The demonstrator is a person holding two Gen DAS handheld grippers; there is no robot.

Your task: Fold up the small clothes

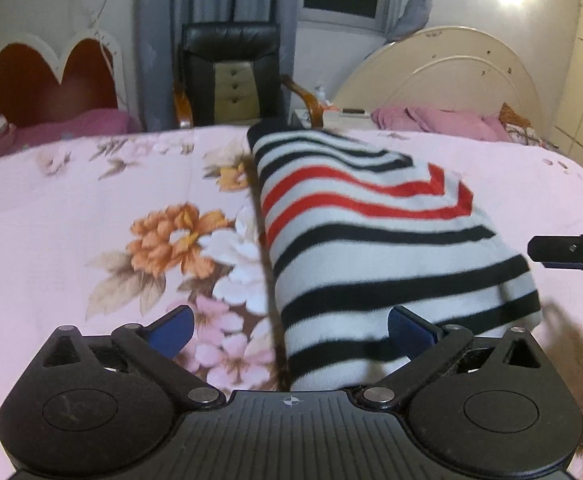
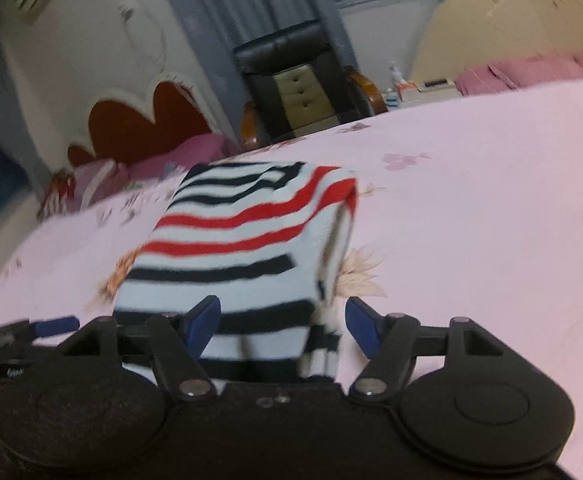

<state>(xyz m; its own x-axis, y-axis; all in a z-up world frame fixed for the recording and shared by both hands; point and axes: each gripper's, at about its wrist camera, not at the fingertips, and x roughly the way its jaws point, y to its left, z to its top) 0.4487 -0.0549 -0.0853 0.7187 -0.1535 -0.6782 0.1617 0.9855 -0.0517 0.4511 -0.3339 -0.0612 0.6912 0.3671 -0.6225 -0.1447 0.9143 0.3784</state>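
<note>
Folded striped garment (image 1: 355,240) is lying on the floral bedsheet (image 1: 71,208), near end between the spread, empty left gripper (image 1: 291,330) and right gripper (image 2: 283,326); bare sheet is lying on both sides.

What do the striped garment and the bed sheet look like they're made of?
Striped garment: looks like soft fleece or brushed knit, matte, with fuzzy stripe edges and thick rounded folds, though blur leaves it open. Bed sheet: thin, smooth woven cloth, probably cotton or polyester, with a flat printed flower pattern and a slight sheen.
</note>
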